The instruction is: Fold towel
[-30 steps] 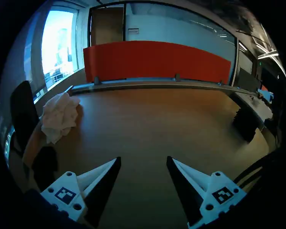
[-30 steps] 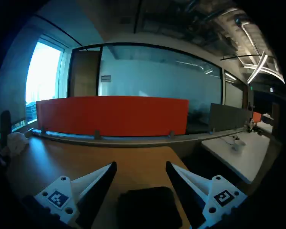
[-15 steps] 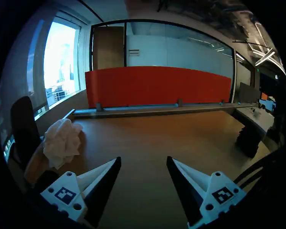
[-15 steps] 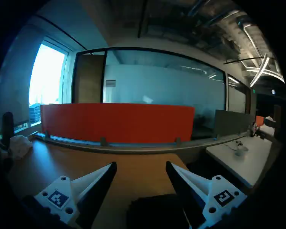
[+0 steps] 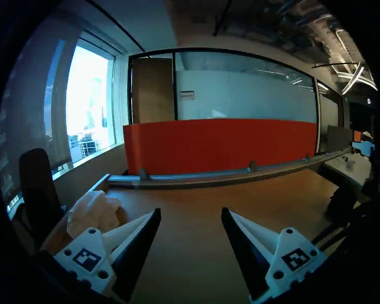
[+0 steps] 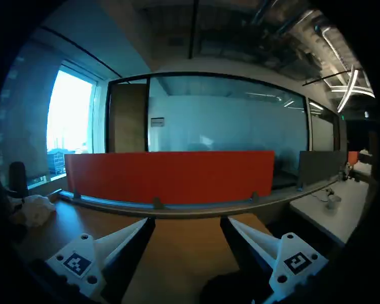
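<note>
A crumpled white towel (image 5: 93,215) lies in a heap at the left edge of the wooden table (image 5: 200,213), just beyond my left gripper's left finger. My left gripper (image 5: 190,218) is open with nothing between its fingers and hovers over the table. In the right gripper view the same towel (image 6: 34,209) sits far off at the left. My right gripper (image 6: 187,225) is open and holds nothing, well to the right of the towel.
A red divider panel (image 5: 220,144) runs along the table's far edge. A black chair (image 5: 35,187) stands left of the towel. A dark object (image 6: 230,289) lies under my right gripper, another (image 5: 342,200) at the table's right. A white desk (image 6: 332,207) stands to the right.
Both grippers have tilted upward, so the table and the towel have sunk lower in both views. The towel is now partly behind my left gripper's left finger. Both stay open.
</note>
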A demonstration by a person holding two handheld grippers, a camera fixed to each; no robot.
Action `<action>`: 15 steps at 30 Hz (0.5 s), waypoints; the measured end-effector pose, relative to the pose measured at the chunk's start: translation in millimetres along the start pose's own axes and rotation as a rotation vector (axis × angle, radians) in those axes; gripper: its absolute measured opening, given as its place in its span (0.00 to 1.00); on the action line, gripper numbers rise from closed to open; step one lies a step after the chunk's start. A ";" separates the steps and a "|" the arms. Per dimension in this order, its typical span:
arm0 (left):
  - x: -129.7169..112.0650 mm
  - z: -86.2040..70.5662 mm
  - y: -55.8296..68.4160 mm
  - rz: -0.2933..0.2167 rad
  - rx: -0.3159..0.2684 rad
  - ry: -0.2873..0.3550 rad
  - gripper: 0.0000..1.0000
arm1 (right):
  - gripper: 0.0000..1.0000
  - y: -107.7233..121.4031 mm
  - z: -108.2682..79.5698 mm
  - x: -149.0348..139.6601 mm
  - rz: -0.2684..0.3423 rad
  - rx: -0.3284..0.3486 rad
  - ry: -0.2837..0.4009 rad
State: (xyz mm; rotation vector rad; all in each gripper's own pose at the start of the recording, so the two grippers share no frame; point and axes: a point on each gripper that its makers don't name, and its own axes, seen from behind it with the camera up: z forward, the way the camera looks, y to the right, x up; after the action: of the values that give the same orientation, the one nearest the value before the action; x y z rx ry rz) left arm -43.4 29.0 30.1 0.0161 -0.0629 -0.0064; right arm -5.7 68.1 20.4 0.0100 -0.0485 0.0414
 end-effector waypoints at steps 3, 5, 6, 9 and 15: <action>13.4 3.8 -5.2 0.002 0.006 0.027 0.88 | 1.00 -19.0 2.7 5.5 0.008 0.019 0.004; 19.9 5.4 -7.6 0.004 0.009 0.041 0.88 | 1.00 -29.4 4.7 8.6 0.012 0.025 0.007; 21.7 6.0 -8.6 0.005 0.010 0.045 0.88 | 1.00 -35.3 5.5 8.8 0.012 0.029 0.009; 25.2 7.4 -11.6 0.009 0.015 0.052 0.88 | 1.00 -50.6 7.7 8.0 0.012 0.041 0.012; 28.2 9.1 -19.0 0.016 0.024 0.065 0.88 | 0.99 -69.1 11.2 8.6 0.002 0.042 0.013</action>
State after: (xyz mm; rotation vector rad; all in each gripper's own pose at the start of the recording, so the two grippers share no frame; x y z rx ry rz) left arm -16.0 9.7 40.7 0.0401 0.0020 0.0106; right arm 5.1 -0.7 31.4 0.0521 -0.0342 0.0449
